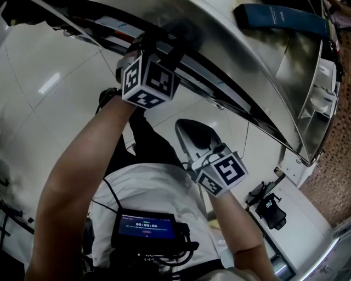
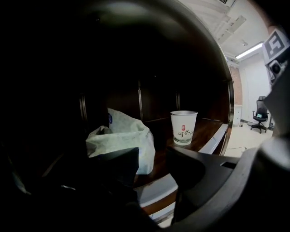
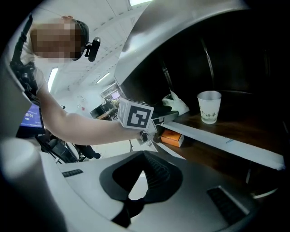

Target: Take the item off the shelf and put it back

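A crumpled pale green bag (image 2: 122,136) lies on the dark wooden shelf (image 2: 206,127), with a white paper cup (image 2: 183,128) standing upright to its right. My left gripper (image 2: 154,179) is at the shelf's front edge, open. The bag sits just beyond the jaws, partly behind the left one, and the pads do not press on it. In the right gripper view the left gripper (image 3: 167,114) reaches up to the bag (image 3: 177,104), left of the cup (image 3: 209,107). My right gripper (image 3: 142,174) hangs lower, away from the shelf, shut on nothing. From the head view its marker cube (image 1: 222,173) shows.
A white strip (image 3: 226,141) edges the shelf's front. An orange box (image 3: 172,137) lies on the shelf below. The curved metal cabinet top (image 1: 258,60) carries a blue object (image 1: 279,16). An office chair (image 2: 260,118) stands far right on the floor.
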{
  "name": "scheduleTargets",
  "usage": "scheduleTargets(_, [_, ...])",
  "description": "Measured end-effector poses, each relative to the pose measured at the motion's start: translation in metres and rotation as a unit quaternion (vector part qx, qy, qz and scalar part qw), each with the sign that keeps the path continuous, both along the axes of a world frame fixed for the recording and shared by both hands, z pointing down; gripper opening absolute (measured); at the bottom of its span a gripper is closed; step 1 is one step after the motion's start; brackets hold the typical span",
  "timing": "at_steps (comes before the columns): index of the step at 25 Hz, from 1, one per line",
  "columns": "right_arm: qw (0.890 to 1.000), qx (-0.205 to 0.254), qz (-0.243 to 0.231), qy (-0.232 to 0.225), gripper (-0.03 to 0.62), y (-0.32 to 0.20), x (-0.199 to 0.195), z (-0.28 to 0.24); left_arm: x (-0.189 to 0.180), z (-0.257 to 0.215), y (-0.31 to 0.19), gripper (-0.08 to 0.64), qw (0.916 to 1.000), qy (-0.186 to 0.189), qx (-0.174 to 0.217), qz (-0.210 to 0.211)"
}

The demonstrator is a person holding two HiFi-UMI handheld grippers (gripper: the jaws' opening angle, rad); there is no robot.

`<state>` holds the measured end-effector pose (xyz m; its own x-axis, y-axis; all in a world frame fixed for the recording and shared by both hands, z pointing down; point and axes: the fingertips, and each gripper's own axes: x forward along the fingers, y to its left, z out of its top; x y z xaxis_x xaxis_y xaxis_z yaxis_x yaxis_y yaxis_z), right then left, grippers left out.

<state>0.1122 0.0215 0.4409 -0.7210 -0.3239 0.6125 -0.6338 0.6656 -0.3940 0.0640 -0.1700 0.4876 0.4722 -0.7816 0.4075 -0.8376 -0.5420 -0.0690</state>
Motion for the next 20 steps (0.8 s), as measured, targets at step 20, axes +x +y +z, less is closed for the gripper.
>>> scheduleTargets(20, [1.0,0.009,0.007,-0.008,0.005,-0.001,0.009,-0.001,-0.006,0.004,-0.016,0.008,0.9987,-0.047,0.008,-0.021])
